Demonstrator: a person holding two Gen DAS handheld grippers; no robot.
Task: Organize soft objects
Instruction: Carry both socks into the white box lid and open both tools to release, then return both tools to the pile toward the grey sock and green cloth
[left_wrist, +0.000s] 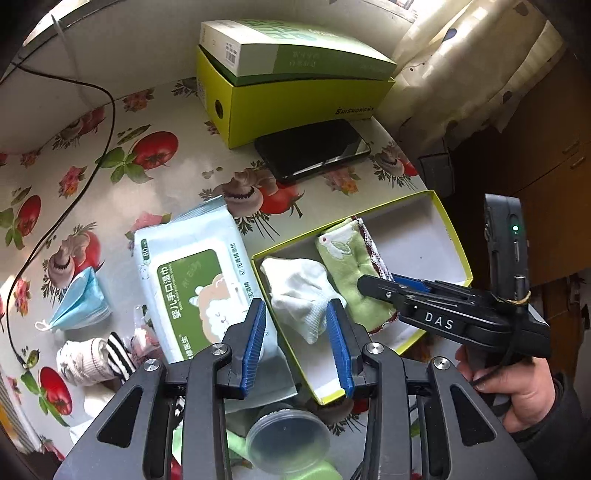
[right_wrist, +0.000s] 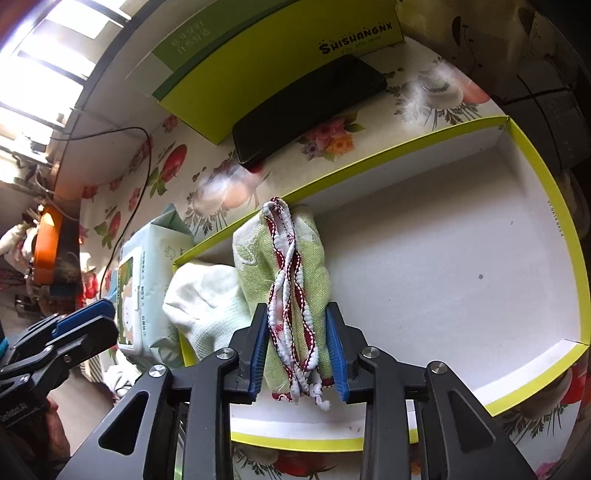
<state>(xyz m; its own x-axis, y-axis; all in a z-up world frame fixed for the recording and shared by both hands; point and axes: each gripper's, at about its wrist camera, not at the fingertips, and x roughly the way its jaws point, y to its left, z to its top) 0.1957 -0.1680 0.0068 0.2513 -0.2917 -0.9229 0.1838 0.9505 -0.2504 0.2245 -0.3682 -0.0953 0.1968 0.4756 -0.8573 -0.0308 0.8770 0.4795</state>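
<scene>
A shallow lime-rimmed tray (left_wrist: 424, 236) (right_wrist: 443, 258) with a white floor lies on the flowered tablecloth. At its left end lie a white sock (left_wrist: 295, 288) (right_wrist: 207, 295) and, beside it, a folded green towel (left_wrist: 351, 266) (right_wrist: 251, 254) with red-and-white trim. My left gripper (left_wrist: 295, 332) (right_wrist: 92, 317) hovers open over the sock, holding nothing. My right gripper (right_wrist: 297, 350) (left_wrist: 373, 286) straddles the near end of the towel, which rests on the tray floor; its blue pads flank the cloth without visibly squeezing it.
Left of the tray are a wet-wipes pack (left_wrist: 192, 280) (right_wrist: 144, 280), a blue face mask (left_wrist: 79, 299) and striped socks (left_wrist: 96, 358). Behind sit a black phone (left_wrist: 314, 147) (right_wrist: 306, 107) and a lime box (left_wrist: 295, 107). A black cable (left_wrist: 107, 122) crosses the cloth. The tray's right half is bare.
</scene>
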